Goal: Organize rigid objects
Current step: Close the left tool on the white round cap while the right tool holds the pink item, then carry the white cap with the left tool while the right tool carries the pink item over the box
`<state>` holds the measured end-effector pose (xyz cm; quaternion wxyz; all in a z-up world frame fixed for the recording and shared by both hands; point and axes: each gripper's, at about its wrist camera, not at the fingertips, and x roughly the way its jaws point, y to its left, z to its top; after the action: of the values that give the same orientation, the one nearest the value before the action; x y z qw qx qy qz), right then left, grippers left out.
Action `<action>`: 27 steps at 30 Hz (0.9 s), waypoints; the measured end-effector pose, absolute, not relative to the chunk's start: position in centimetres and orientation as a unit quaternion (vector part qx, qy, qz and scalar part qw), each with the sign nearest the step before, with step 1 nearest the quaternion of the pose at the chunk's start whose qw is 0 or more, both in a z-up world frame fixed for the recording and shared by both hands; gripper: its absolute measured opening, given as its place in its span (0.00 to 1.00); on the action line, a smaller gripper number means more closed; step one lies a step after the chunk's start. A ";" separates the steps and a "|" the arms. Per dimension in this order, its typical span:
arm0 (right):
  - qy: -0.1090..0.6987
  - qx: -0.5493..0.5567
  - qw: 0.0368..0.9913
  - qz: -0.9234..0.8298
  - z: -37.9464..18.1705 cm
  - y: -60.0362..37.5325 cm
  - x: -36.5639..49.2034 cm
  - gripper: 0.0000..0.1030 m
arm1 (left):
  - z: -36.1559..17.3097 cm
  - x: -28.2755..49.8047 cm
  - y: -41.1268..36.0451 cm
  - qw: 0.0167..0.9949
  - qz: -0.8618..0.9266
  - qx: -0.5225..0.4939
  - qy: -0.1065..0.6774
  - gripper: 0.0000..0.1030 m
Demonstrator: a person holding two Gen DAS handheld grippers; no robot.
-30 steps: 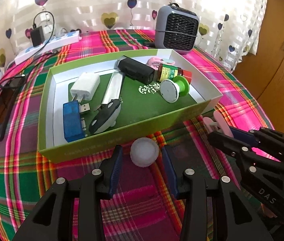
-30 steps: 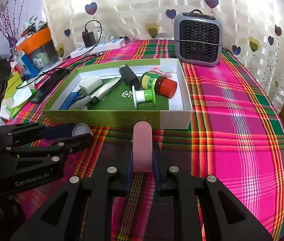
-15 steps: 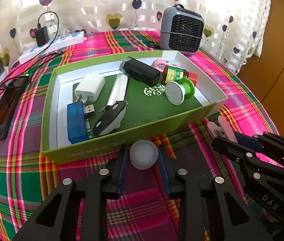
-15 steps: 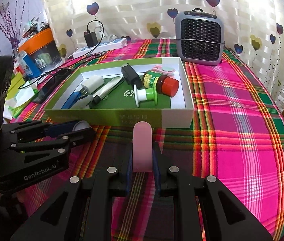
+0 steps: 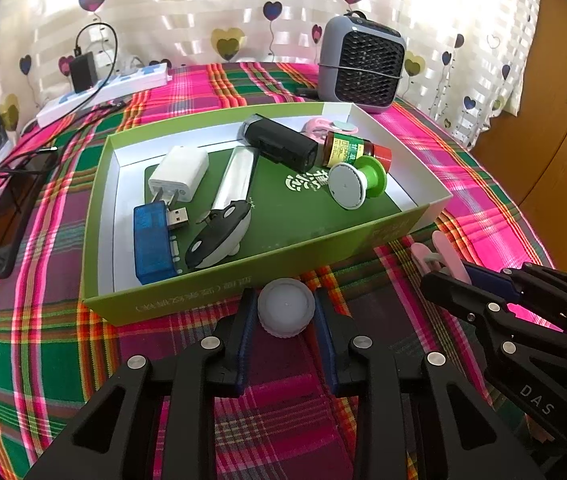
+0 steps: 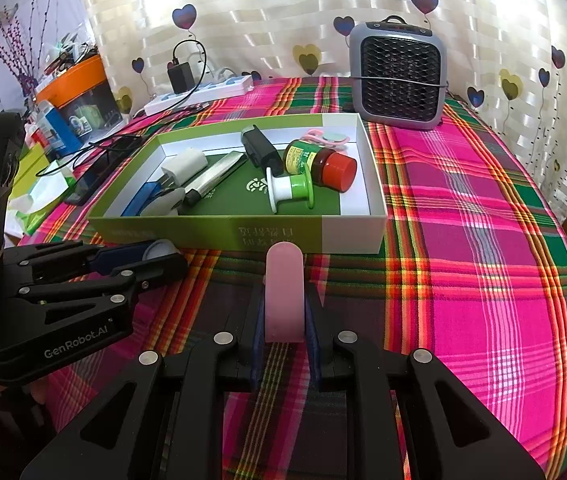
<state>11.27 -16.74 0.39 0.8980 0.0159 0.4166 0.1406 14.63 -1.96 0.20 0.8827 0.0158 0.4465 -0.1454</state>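
I'm clamping my left gripper point(image 5: 285, 314) on a white round cap point(image 5: 286, 307), both pads touching its sides, just in front of the green box point(image 5: 243, 272). My right gripper point(image 6: 283, 322) is pinching a pink clip point(image 6: 284, 286) upright between narrowed fingers, near the box's front wall.

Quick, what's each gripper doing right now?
Left hand-held gripper: closed on the white round cap.
Right hand-held gripper: closed on the pink clip.
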 end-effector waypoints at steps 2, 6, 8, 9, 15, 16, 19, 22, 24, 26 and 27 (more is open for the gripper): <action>0.416 0.016 0.898 0.140 0.4 -16.7 11.2 0.18 | 0.3 14.6 -2.0 0.883 -0.146 0.017 0.447 0.26; 0.415 0.015 0.899 0.140 0.4 -16.8 11.2 0.18 | 0.5 14.4 -2.1 0.884 -0.148 0.016 0.443 0.26; 0.415 0.015 0.899 0.140 0.4 -16.8 11.2 0.18 | 0.6 14.3 -2.1 0.885 -0.148 0.015 0.441 0.26; 0.415 0.015 0.899 0.140 0.4 -16.8 11.2 0.18 | 0.7 14.2 -2.1 0.886 -0.149 0.014 0.440 0.26; 0.411 0.017 0.900 0.140 0.7 -16.9 11.1 0.18 | 1.5 13.8 -2.1 0.888 -0.160 0.009 0.432 0.26; 0.411 0.017 0.901 0.140 0.8 -16.9 11.0 0.18 | 1.7 13.7 -2.1 0.889 -0.161 0.008 0.430 0.26; 0.406 0.018 0.903 0.142 1.3 -16.9 10.8 0.18 | 2.5 13.4 -2.1 0.890 -0.168 0.006 0.424 0.26; 0.403 0.025 0.903 0.147 1.8 -17.0 10.7 0.18 | 3.4 13.1 -1.9 0.893 -0.174 0.003 0.414 0.26; 0.399 0.025 0.905 0.146 2.3 -17.1 10.6 0.18 | 4.0 13.1 -1.8 0.896 -0.175 0.004 0.408 0.26; 0.394 0.021 0.907 0.144 2.8 -17.0 10.6 0.18 | 4.6 13.2 -1.6 0.897 -0.180 0.000 0.405 0.26; 0.392 0.021 0.908 0.146 3.0 -17.0 10.6 0.18 | 4.9 13.4 -1.5 0.896 -0.183 -0.003 0.404 0.26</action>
<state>10.64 -17.01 3.03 0.9078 0.0214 0.3925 0.1463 13.42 -1.55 4.85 0.8962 -0.0034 0.4042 -0.1829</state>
